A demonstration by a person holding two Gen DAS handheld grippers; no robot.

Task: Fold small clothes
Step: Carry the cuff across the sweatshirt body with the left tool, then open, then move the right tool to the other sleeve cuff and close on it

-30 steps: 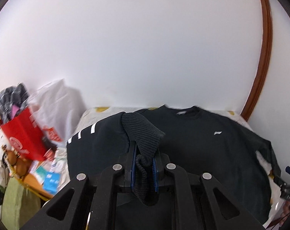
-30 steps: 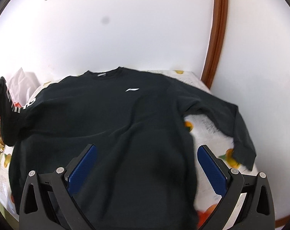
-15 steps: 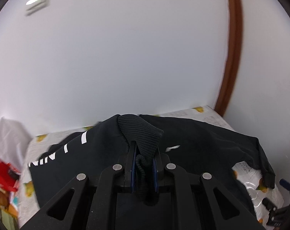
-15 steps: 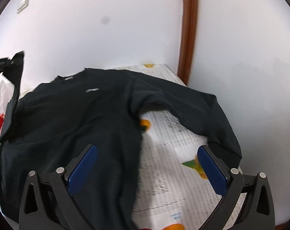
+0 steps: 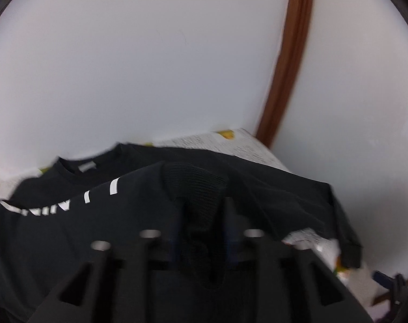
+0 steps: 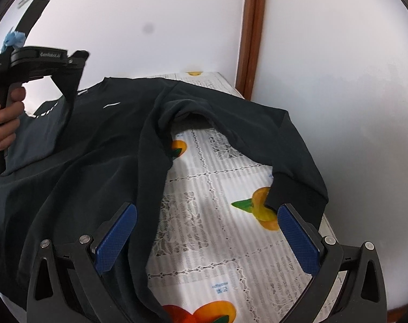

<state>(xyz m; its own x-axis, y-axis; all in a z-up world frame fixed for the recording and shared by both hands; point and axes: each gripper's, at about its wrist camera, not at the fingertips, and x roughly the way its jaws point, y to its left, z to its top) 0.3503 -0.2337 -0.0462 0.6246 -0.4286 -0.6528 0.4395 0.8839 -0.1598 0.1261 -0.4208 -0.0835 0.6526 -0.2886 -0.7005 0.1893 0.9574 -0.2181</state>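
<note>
A black sweatshirt (image 6: 96, 145) lies spread on the table, its right sleeve (image 6: 290, 140) bent toward the table's right edge. My left gripper (image 5: 202, 231) is shut on the ribbed cuff (image 5: 195, 180) of the left sleeve and holds that sleeve, with white lettering (image 5: 66, 202), lifted over the shirt body. It also shows in the right wrist view (image 6: 69, 80), held up at the far left. My right gripper (image 6: 208, 231) is open and empty, low over the tablecloth, with the right sleeve's cuff (image 6: 282, 188) just beyond its right finger.
The table wears a white lace-pattern cloth with orange fruit prints (image 6: 212, 188). White walls meet at a brown wooden trim (image 6: 251, 40) behind the table's far right corner. The table's right edge (image 6: 326, 223) runs close to the wall.
My left gripper has carried the left sleeve rightward across the shirt body. My right gripper has swung right, from over the shirt's hem to near the right sleeve's cuff.
</note>
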